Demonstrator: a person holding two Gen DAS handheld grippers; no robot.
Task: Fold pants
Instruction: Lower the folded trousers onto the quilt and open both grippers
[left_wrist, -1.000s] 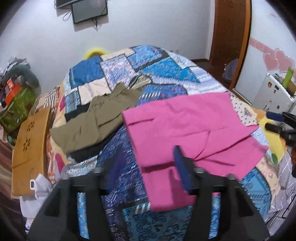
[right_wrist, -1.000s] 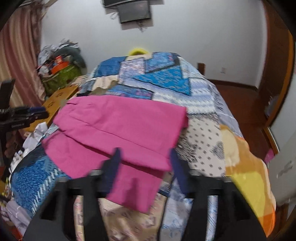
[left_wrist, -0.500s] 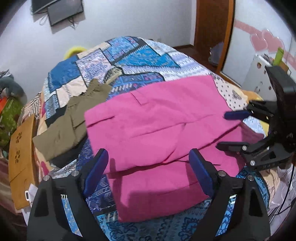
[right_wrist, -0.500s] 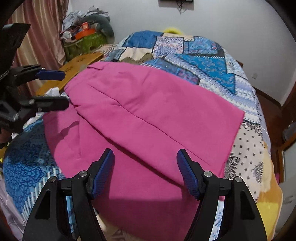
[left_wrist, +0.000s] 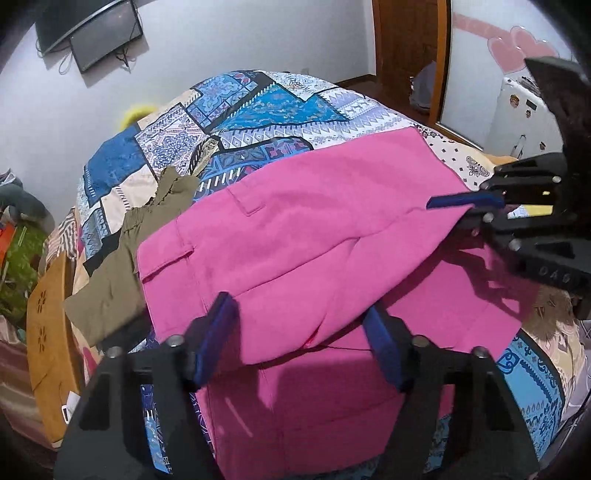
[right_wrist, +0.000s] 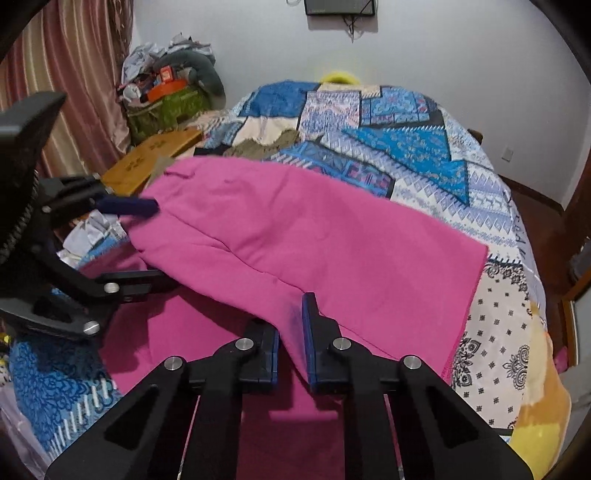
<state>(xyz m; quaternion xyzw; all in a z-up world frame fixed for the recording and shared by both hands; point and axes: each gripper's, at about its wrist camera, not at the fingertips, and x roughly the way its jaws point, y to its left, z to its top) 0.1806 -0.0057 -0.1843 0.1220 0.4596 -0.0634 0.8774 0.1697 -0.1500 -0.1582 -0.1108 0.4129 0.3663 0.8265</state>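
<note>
Pink pants (left_wrist: 295, 236) lie half-folded on the patchwork bed (left_wrist: 258, 110), right tongs (right_wrist: 291, 343) closing on the near fold edge, left tongs (left_wrist: 299, 343) closing astride it, not yet pinching, seemingly to lift together.

HIDDEN: lower layer of pink pants (left_wrist: 325, 406) under folded-over upper layer; part of olive garment (left_wrist: 110, 288) under pants | HIDDEN: left gripper (right_wrist: 142, 240) lower finger tip behind pink fold | CUT OFF: wall screen (right_wrist: 340, 6) by top edge | BLURRED: yellow object (left_wrist: 135, 112) behind bed, identity undetermined
</note>
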